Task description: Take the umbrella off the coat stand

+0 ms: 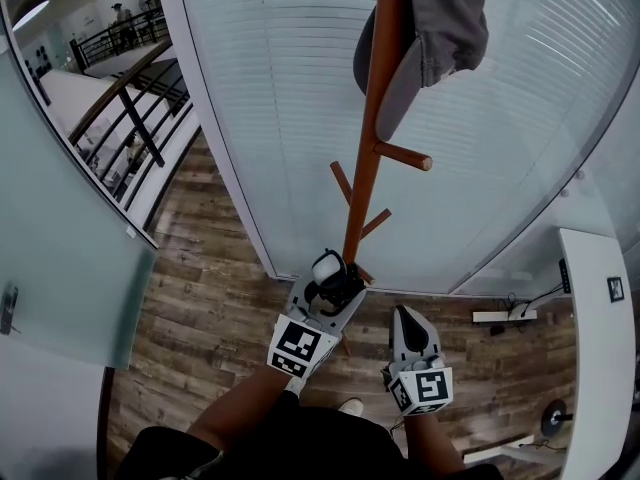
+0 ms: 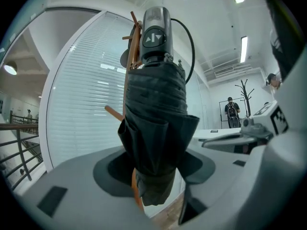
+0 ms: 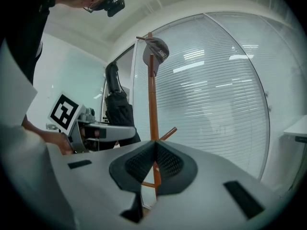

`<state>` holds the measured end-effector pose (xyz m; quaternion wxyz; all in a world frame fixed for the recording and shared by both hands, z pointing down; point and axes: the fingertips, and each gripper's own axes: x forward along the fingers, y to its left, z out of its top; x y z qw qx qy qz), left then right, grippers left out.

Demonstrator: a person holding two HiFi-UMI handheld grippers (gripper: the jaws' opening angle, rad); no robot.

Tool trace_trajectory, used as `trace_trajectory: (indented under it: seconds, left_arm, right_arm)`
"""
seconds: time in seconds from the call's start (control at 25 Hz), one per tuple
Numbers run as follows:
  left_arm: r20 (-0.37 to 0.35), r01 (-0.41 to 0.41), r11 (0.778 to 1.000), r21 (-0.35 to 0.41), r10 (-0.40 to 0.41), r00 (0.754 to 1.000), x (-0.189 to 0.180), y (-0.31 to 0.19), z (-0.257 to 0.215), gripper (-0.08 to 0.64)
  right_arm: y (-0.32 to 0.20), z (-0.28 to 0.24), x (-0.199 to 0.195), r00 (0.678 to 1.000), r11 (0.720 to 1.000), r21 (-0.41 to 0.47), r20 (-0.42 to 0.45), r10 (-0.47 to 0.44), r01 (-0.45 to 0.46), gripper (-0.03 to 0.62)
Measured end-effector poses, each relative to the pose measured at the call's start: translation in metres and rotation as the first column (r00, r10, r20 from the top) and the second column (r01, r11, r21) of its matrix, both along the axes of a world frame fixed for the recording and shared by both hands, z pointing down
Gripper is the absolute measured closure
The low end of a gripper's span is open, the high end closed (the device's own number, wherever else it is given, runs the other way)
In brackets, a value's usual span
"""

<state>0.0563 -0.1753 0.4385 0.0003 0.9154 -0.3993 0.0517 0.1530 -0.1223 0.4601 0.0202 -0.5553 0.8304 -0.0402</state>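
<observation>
A folded black umbrella stands upright between my left gripper's pads, its grey handle and loop cord at the top. That gripper is shut on the umbrella's canopy. In the head view the left gripper holds the umbrella just in front of the orange-brown wooden coat stand, low on its pole. A grey cap hangs at the stand's top. My right gripper is shut with nothing in it, to the right of the left one, with the stand's pole straight ahead.
A curved glass wall with white blinds stands right behind the stand. A railing runs at the left and a white table at the right. Far off, a person stands by a second coat stand. The floor is wood.
</observation>
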Motion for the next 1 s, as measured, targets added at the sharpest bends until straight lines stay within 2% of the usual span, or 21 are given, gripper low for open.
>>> trace_trajectory:
  seconds: [0.08,0.28,0.48,0.68,0.8,1.0]
  left_arm:
    - [0.022,0.0,1.0,-0.01,0.0,1.0,-0.001,0.004,0.014,0.299]
    - [0.077,-0.004,0.999,-0.04,0.007,0.997,-0.005,0.013,0.048,0.299]
    - [0.125,0.011,0.996,-0.084,0.0,0.992,-0.014,0.017,0.077,0.299]
    - [0.133,0.024,0.992,-0.124,-0.007,0.991,-0.027,0.023,0.094,0.301]
    - [0.112,0.035,0.99,-0.137,-0.02,0.993,-0.032,0.025,0.097,0.301]
    - [0.085,0.03,0.993,-0.114,-0.02,0.996,-0.032,0.028,0.088,0.3]
  right_arm:
    - [-0.001,0.003,-0.003,1.0,1.0,0.005,-0.026,-0.007,0.008,0.584]
    - [0.001,0.012,-0.018,0.987,0.999,0.01,-0.157,-0.033,0.035,0.584]
    - [0.0,0.018,-0.02,0.989,0.999,0.0,-0.146,-0.032,0.033,0.584]
    - [0.0,0.011,-0.026,0.976,0.999,0.016,-0.214,-0.041,0.045,0.584]
    - [0.004,0.012,-0.032,0.97,0.998,0.035,-0.236,-0.05,0.06,0.584]
    - [0.004,0.003,-0.037,0.968,0.996,0.058,-0.246,-0.05,0.066,0.584]
